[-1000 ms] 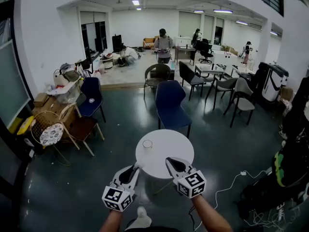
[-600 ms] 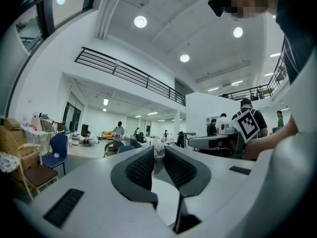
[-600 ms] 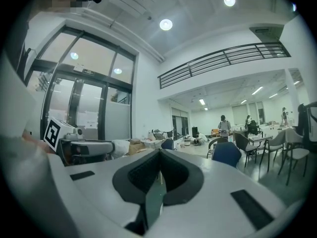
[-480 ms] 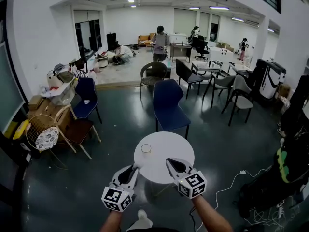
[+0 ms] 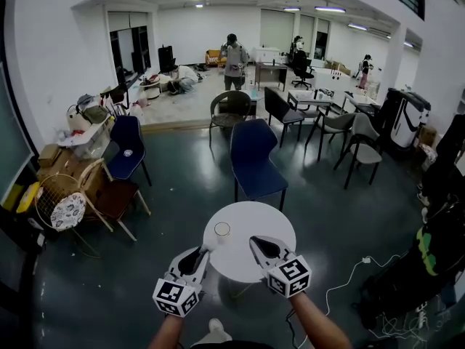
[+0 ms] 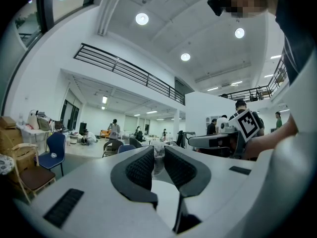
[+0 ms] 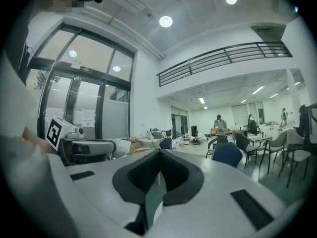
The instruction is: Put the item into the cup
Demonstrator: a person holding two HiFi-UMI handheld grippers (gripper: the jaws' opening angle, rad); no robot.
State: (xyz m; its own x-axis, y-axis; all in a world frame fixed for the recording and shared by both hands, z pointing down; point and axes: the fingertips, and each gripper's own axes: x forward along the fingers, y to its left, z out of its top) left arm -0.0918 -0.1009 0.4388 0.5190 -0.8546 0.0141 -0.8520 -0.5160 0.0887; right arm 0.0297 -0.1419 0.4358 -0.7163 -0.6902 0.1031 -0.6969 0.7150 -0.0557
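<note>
A clear cup [image 5: 221, 230] stands on the left part of a small round white table [image 5: 258, 225]. My left gripper [image 5: 204, 251] hovers at the table's near left edge, just short of the cup, shut on a small white crumpled item [image 6: 158, 158]. The same white item [image 7: 120, 146] shows at that gripper's tip in the right gripper view. My right gripper [image 5: 253, 241] is held over the table's near edge, to the right of the cup, its jaws shut with nothing between them [image 7: 159, 152]. Both grippers are level and point forward.
A blue chair [image 5: 256, 162] stands just behind the table. Wicker and wooden chairs [image 5: 73, 195] with boxes crowd the left. A white cable [image 5: 349, 275] and dark bags [image 5: 436, 246] lie at the right. Further chairs, desks and several people fill the far room.
The view has shifted slightly, so the table and cup sit a little lower and nearer. Both grippers keep their pose and their grip.
</note>
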